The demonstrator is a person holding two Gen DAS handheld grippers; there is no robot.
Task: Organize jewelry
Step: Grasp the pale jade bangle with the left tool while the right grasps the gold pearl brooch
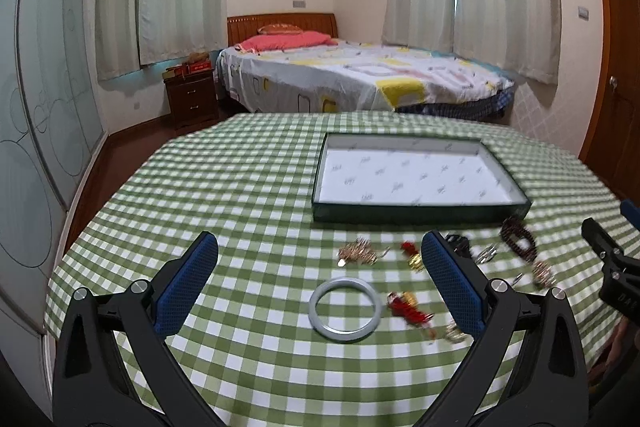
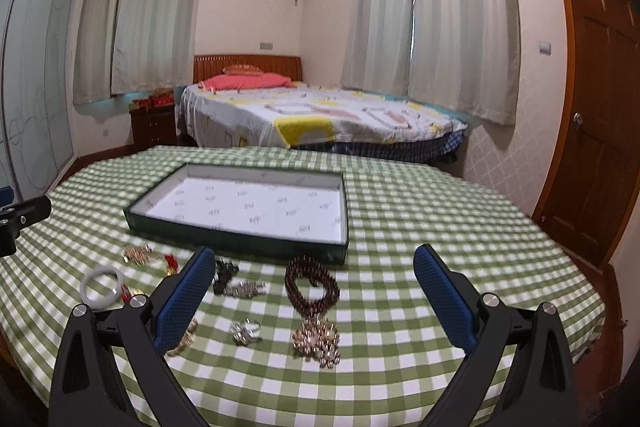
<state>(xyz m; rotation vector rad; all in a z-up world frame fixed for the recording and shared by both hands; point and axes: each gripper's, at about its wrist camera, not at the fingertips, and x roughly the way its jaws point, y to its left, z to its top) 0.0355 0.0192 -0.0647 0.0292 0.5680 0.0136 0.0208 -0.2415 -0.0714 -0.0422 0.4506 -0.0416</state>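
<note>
Left claw [image 1: 320, 267]: blue-padded fingers spread wide, holding nothing, poised above the green-checked tabletop [image 1: 240, 187]. White bangle [image 1: 344, 309]: flat on the cloth between those fingers, untouched. Red-and-gold charm [image 1: 408, 309]: just at the bangle's 3 o'clock. Gold chain cluster [image 1: 358, 251]: at the bangle's 12 o'clock, apart from it. Second red-and-gold piece [image 1: 412, 255]: beside the chain, partly hidden by the right-hand finger. Right claw [image 2: 314, 267]: likewise fully open and empty. Dark red bead bracelet [image 2: 312, 285]: coiled on the cloth between its fingers. Gold crystal cluster [image 2: 316, 339]: touching the bracelet at its 6 o'clock. Small silver piece [image 2: 246, 331]: near the cluster at 9 o'clock. Silver-and-black item [image 2: 236, 283]: near the left-hand finger; blurred. Shallow green tray [image 2: 240, 241], white patterned lining: at 12 o'clock beyond all the jewelry, nothing inside.
</note>
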